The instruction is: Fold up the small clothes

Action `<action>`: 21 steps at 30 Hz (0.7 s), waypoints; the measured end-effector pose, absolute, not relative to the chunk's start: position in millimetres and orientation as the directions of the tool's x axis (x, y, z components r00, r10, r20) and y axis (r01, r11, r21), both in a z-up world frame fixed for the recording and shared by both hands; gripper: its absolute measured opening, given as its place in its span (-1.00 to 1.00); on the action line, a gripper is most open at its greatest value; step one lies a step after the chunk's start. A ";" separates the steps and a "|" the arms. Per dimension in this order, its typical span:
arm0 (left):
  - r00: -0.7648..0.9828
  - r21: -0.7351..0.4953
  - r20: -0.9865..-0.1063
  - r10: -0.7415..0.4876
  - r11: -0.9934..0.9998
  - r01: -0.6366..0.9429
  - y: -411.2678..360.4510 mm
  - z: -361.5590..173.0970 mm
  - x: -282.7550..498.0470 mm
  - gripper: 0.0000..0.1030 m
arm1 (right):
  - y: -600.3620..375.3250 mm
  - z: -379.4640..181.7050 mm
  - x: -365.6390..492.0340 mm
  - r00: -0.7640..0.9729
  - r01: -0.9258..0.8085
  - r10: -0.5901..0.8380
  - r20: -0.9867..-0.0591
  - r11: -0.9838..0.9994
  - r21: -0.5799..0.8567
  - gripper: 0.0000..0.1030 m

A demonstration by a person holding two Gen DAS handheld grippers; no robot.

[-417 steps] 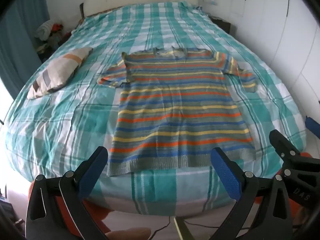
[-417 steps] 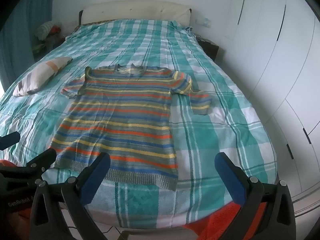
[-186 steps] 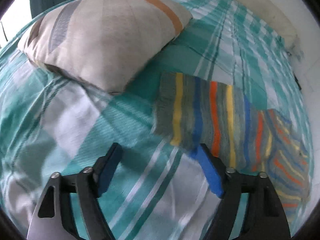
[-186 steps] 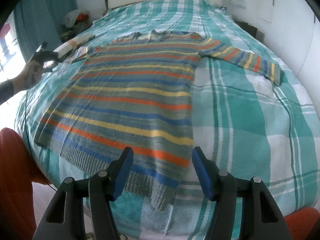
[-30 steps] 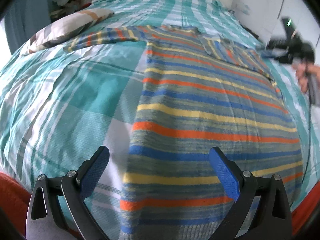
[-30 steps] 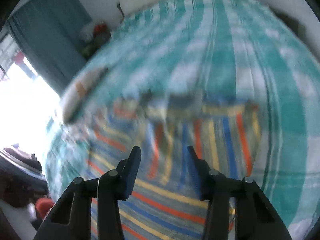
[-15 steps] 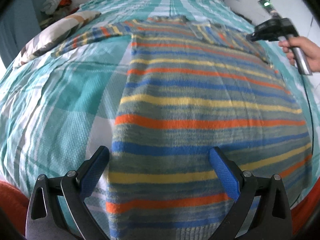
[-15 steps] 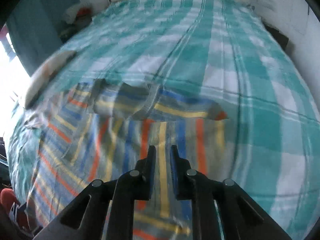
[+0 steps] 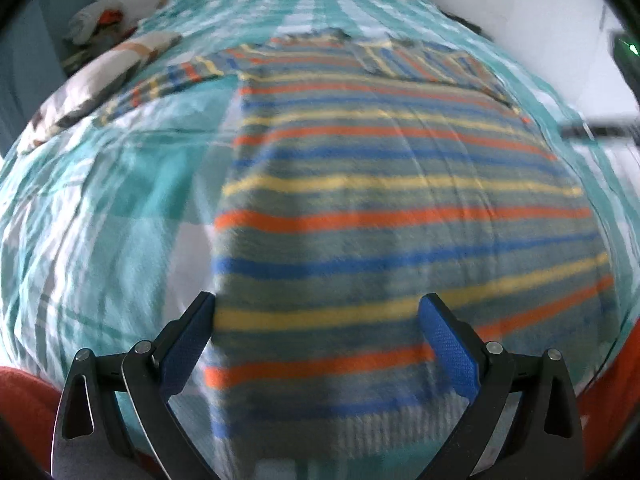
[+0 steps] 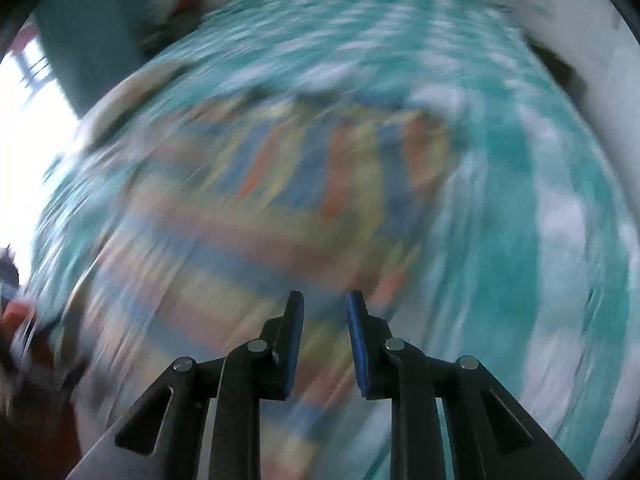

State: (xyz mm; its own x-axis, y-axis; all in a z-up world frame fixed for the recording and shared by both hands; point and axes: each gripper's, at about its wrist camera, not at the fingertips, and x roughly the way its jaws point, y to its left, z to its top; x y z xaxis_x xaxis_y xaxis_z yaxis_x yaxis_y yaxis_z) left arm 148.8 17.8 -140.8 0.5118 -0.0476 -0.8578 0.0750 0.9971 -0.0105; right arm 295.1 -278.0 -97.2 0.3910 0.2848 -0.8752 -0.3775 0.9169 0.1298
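The striped sweater [image 9: 384, 208] is lying flat on the bed [image 9: 100, 208], spreading out ahead of the left gripper [image 9: 318, 320], whose blue fingers [image 9: 448, 344] are standing wide apart above the hem with nothing pressed between them. One sleeve [image 9: 160, 84] is stretching out to the far left of those fingers, toward the pillow [image 9: 92, 84], while the other sleeve [image 9: 424, 64] is lying folded across the upper chest, far ahead and slightly to the right. In the right wrist view everything is smeared by motion blur, yet the sweater [image 10: 280, 208] is showing as a striped mass ahead and to the left of the right gripper [image 10: 323, 312]. That gripper's fingers [image 10: 294, 336] are standing with a narrow gap; they closed within the last second and have just been easing slightly apart, and no cloth is caught between them. Beyond the sweater the teal checked bed cover [image 10: 520, 200] is running off to the right of the right fingers, and a blue curtain [image 10: 88, 40] is hanging at the far left beside a bright window [image 10: 28, 104].
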 end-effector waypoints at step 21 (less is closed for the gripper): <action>0.476 -0.131 -0.874 -0.099 0.991 -0.035 66.4 -115.1 134.6 0.98 | -229.1 -105.9 108.5 0.514 -0.270 0.269 -0.815 0.952 0.145 -0.01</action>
State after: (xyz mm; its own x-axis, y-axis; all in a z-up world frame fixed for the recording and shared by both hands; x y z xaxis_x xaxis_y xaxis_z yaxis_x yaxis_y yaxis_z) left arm 134.6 66.4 -115.1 0.4765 -0.0989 -0.8736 -0.0353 0.9907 -0.1314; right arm 108.5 -229.1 -105.9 0.5137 0.2694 -0.8146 -0.2700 0.9520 0.1446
